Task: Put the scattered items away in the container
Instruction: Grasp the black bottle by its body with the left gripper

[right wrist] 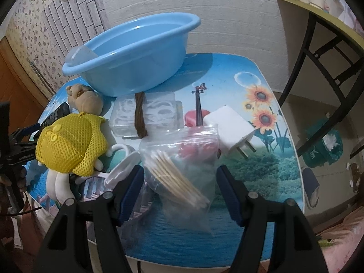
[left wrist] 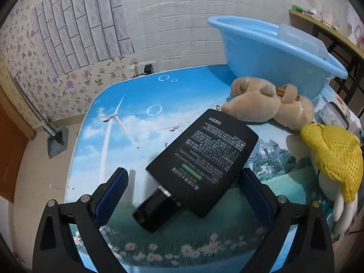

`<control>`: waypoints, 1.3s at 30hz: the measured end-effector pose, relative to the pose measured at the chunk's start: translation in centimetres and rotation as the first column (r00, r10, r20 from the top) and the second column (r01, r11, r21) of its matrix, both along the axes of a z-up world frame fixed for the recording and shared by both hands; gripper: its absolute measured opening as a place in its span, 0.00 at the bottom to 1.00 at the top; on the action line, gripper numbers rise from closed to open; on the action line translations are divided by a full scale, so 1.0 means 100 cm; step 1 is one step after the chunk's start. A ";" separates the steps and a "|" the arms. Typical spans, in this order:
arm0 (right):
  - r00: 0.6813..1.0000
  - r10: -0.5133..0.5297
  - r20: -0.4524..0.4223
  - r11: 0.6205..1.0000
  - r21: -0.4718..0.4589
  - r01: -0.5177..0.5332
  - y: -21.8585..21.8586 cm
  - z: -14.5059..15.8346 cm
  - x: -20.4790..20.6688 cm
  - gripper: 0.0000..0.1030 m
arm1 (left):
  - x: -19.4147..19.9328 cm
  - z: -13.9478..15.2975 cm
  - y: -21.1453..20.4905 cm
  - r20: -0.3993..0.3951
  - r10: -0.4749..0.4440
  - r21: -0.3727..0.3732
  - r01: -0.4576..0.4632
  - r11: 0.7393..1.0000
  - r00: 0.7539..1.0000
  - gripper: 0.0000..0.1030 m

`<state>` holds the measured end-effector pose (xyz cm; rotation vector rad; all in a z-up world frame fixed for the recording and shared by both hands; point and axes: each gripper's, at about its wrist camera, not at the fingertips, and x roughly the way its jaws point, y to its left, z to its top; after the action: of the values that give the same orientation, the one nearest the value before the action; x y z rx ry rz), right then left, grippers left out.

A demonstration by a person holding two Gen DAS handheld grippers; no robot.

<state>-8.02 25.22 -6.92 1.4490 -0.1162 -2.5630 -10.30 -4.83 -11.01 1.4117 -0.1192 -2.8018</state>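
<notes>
On the left, the left tongs point(left wrist: 182, 195) stand wide open astride a black bottle point(left wrist: 200, 170) lying flat on the bench point(left wrist: 136, 104), likely lined up to pinch it. Right of it lie a tan plush point(left wrist: 268, 104) and a yellow-capped doll point(left wrist: 332, 157). Farther right, the right tongs point(right wrist: 179, 193) gape open around a clear bag point(right wrist: 179, 159) of sticks, holding nothing. Beyond sit a clear box point(right wrist: 145, 116) and a white plug point(right wrist: 229, 129). At the far side the blue basin point(right wrist: 136, 54) holds only a clear lid-like piece.
</notes>
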 end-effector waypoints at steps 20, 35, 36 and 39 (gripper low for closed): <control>0.998 0.019 -0.056 0.997 -0.074 -0.023 0.007 0.016 0.014 0.34 | 0.034 0.008 0.011 0.044 -0.034 0.039 0.033 0.999 0.998 0.66; 0.995 0.053 -0.089 0.994 -0.086 -0.060 -0.010 0.028 0.033 0.33 | 0.079 0.009 0.008 0.036 0.095 0.092 -0.098 0.991 0.995 0.67; 0.995 0.051 -0.091 0.994 -0.089 -0.059 -0.010 0.028 0.034 0.33 | 0.080 0.009 0.009 0.033 0.091 0.093 -0.093 0.991 0.995 0.67; 0.994 0.047 -0.097 0.995 -0.089 -0.056 -0.009 0.030 0.036 0.33 | 0.083 0.011 0.010 0.031 0.076 0.095 -0.078 0.992 0.997 0.67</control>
<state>-4.39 24.31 -3.96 1.2789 -0.1773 -2.5446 -2.00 -3.85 -9.93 1.4405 0.0697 -2.7611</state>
